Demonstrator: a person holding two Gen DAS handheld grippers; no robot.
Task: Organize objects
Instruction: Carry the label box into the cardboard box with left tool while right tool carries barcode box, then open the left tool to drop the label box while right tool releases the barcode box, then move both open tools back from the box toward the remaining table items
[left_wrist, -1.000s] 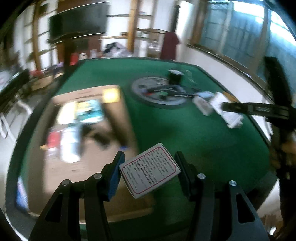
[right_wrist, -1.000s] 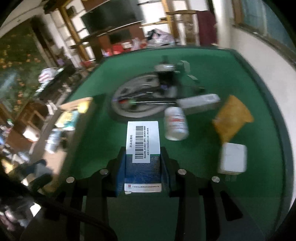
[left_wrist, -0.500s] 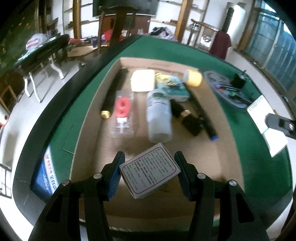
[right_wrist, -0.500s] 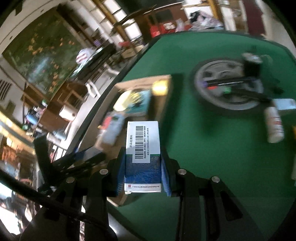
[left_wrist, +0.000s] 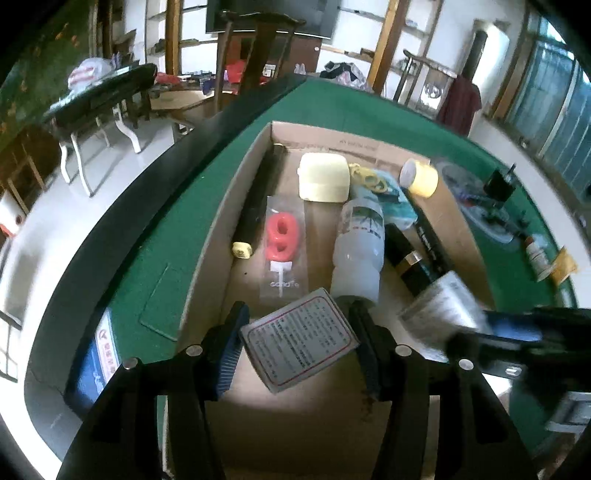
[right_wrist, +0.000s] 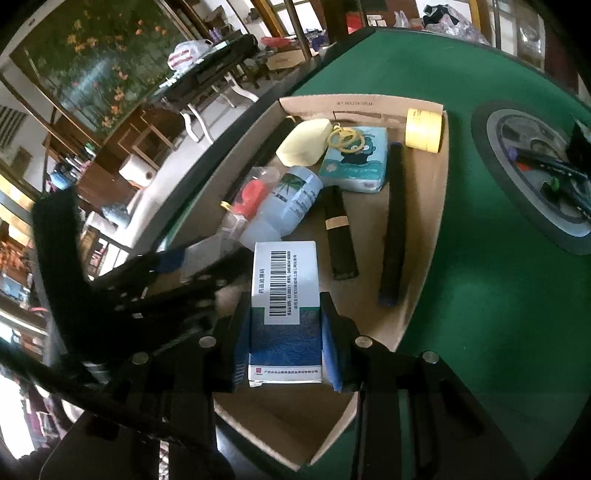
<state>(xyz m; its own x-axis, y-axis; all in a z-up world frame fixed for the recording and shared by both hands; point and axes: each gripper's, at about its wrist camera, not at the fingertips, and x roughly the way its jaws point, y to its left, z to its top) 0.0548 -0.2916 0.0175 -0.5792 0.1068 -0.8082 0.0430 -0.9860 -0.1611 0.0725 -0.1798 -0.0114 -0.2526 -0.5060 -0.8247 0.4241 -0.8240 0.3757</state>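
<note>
Cardboard box (left_wrist: 207, 258) below both grippers: left gripper (left_wrist: 295, 332) clamping white carton (left_wrist: 299, 339), right gripper (right_wrist: 284, 332) clamping barcoded carton (right_wrist: 284, 295), poised for dropping inside.

— What do the grippers look like?

— The left gripper (left_wrist: 298, 334) is matte black plastic, two broad angular fingers with round silver screws along their tops and ribbed blue pads (left_wrist: 229, 350) inside.

— And the other?

— The right gripper (right_wrist: 284, 328) is the same: black, silver screw heads, blue pads (right_wrist: 330, 349), with a black cable at its near left.
</note>
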